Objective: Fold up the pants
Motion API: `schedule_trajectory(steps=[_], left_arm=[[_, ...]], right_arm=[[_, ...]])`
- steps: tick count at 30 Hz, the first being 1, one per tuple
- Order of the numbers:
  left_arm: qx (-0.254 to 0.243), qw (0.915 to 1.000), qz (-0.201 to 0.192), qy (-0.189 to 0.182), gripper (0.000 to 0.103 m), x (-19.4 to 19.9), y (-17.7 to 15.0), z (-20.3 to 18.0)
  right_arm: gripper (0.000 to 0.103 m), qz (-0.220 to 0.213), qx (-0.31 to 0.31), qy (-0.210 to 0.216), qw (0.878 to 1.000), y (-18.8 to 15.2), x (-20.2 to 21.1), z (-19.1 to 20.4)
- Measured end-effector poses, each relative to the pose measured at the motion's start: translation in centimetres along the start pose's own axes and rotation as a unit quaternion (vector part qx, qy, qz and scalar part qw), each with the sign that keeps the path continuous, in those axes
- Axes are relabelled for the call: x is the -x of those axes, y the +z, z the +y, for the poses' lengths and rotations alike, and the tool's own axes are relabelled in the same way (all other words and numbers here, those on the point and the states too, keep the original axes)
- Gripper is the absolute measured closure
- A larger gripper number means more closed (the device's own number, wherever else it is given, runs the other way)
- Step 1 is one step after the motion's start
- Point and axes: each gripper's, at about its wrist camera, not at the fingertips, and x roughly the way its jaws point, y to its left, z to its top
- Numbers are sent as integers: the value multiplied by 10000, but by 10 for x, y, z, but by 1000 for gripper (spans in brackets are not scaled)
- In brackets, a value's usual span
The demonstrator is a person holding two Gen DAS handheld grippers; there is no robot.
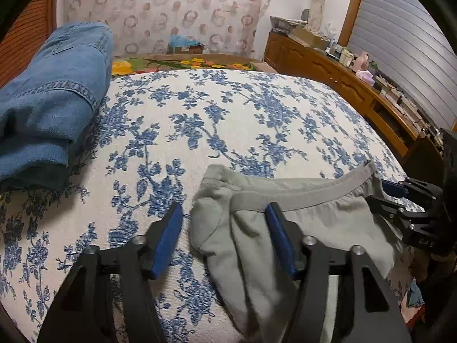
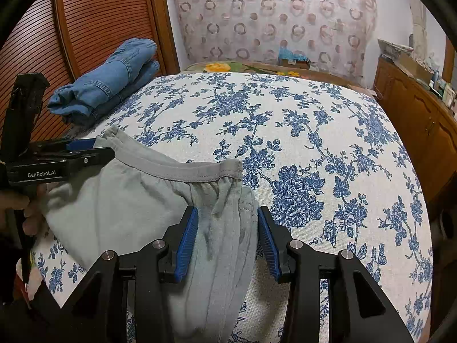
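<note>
The grey pants [image 2: 137, 200] lie at the near edge of the floral bedspread [image 2: 328, 148], waistband spread between both tools, probably for squaring up. Right gripper [image 2: 227, 240] straddles bunched fabric; left gripper [image 1: 225, 234] stands apart, unclamped. Folded jeans [image 2: 105, 85] wait aside.

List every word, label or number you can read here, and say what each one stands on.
"GenRobot.AI": white print on the black body of the left gripper, right wrist view.
"D A S" or similar: faint marks on the black body of the right gripper, too blurred to be sure.
Labels on the brown cardboard box: too small to read.
</note>
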Motion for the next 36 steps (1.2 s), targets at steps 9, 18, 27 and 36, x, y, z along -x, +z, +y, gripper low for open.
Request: schedule_trajectory(steps=[9, 18, 27, 36], left_arm=[[-163, 9996, -228, -36, 84, 15, -3, -16], [-350, 9977, -581, -69, 87, 41, -2, -32], [-482, 9963, -701, -77, 87, 50, -3, -44], [-568, 9947, -851, -80, 88, 64, -4, -52]], right_arm=[[59, -1, -26, 19, 10000, 0, 0, 0], [59, -17, -99, 64, 9999, -1, 0, -1], [78, -9, -90, 107, 9999, -1, 0, 0], [90, -442, -91, 157, 9989, -4, 19, 5]])
